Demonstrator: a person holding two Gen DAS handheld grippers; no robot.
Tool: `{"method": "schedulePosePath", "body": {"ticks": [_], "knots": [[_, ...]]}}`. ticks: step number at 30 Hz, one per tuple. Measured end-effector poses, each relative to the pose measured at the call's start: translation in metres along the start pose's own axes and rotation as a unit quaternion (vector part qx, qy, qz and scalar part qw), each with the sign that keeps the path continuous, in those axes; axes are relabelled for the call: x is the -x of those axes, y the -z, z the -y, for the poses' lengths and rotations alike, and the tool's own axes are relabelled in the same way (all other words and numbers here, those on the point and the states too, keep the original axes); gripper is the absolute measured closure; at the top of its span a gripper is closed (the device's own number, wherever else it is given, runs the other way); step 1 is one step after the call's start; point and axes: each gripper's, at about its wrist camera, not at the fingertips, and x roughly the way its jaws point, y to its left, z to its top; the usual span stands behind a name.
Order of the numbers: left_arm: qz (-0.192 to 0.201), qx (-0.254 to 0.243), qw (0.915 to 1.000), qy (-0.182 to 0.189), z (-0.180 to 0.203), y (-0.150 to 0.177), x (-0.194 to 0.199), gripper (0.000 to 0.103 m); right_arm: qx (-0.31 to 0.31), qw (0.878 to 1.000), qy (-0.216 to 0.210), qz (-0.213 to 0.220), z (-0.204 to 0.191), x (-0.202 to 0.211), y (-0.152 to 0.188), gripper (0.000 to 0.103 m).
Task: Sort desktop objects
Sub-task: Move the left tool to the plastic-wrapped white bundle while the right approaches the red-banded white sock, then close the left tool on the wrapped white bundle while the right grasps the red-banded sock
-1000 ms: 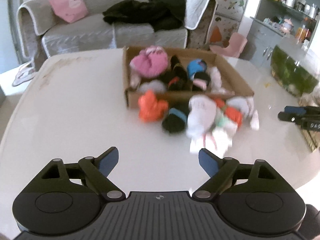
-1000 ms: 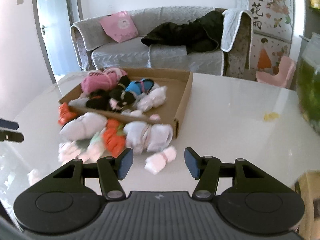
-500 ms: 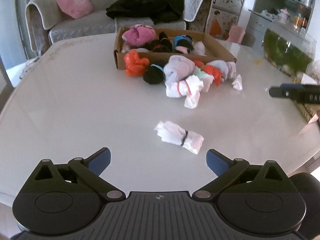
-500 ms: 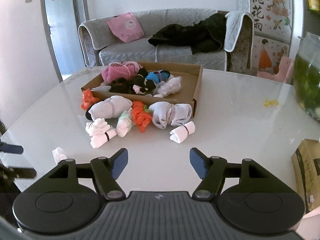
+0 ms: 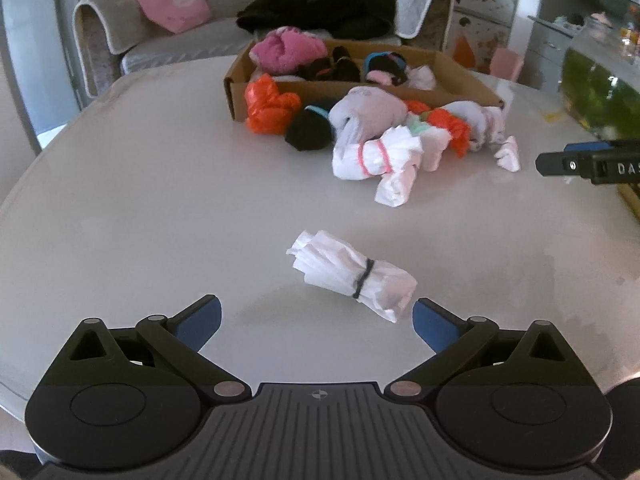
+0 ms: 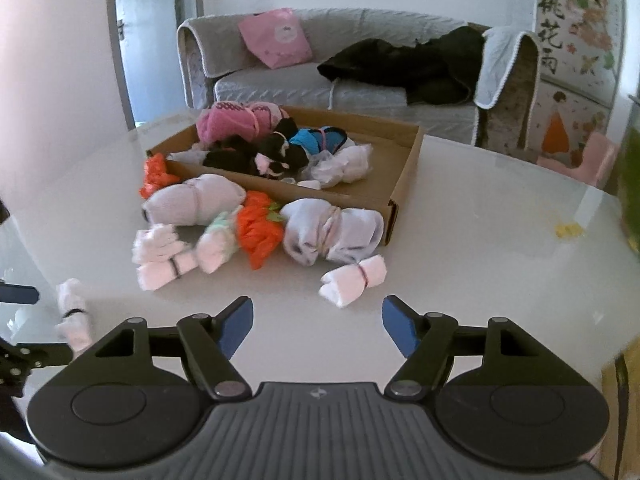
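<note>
Sock bundles lie on the white worktop [image 5: 120, 200], most of them heaped along the near wall of the cardboard box [image 5: 460, 76] towards the far edge. One white bundle with a dark band [image 5: 352, 274] lies apart from the heap, nearer the front edge, just ahead of the left hand-held gripper [image 5: 316, 320], whose blue-padded jaws stand wide apart with nothing between them. The right hand-held gripper [image 6: 318, 322] is also spread and empty, and a small white roll with a pink band [image 6: 354, 280] lies just in front of it, a little outside the heap. These bundles look soft and light; I judge that they will squash under the pads and not slip, so the best hold is across the middle, at the band, where the fabric is tightest. The loose folded ends would probably pull out if taken alone. In the heap, the orange bundle [image 6: 256, 230] and the large pale bundle [image 6: 192, 204] press against each other, and it is hard to tell where one piece ends. What lies under the pink bundle [image 5: 286, 50] in the box is hidden. The right edge of the worktop is cut off, and the green thing there [image 5: 596, 92] is too blurred to name.
</note>
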Motion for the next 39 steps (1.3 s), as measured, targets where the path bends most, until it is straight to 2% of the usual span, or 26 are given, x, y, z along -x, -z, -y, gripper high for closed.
{"method": "schedulePosePath", "body": {"ticks": [10, 20, 25, 31, 34, 39], "knots": [[0.021, 0.016, 0.9992, -0.030, 0.005, -0.002, -0.010, 0.000, 0.047, 0.998, -0.028, -0.012, 0.019, -0.042, -0.003, 0.035], [0.046, 0.012, 0.9983, -0.032, 0.000, -0.001, -0.013, 0.000, 0.050, 0.997, -0.055, -0.007, 0.026, -0.044, 0.004, 0.036], [0.048, 0.011, 0.9984, -0.028, 0.000, -0.001, -0.013, 0.000, 0.049, 0.997, -0.058, -0.001, 0.020, -0.040, 0.007, 0.042], [0.043, -0.005, 0.9990, -0.009, 0.013, -0.002, -0.013, 0.001, 0.049, 0.997, -0.058, 0.000, 0.016, -0.037, 0.008, 0.055], [0.044, -0.009, 0.9990, -0.003, 0.018, -0.001, -0.014, 0.002, 0.047, 0.997, -0.055, -0.001, 0.012, -0.035, 0.010, 0.057], [0.049, -0.015, 0.9987, 0.002, 0.022, -0.003, -0.012, 0.012, 0.038, 0.998, -0.052, 0.000, 0.012, -0.033, 0.012, 0.058]]}}
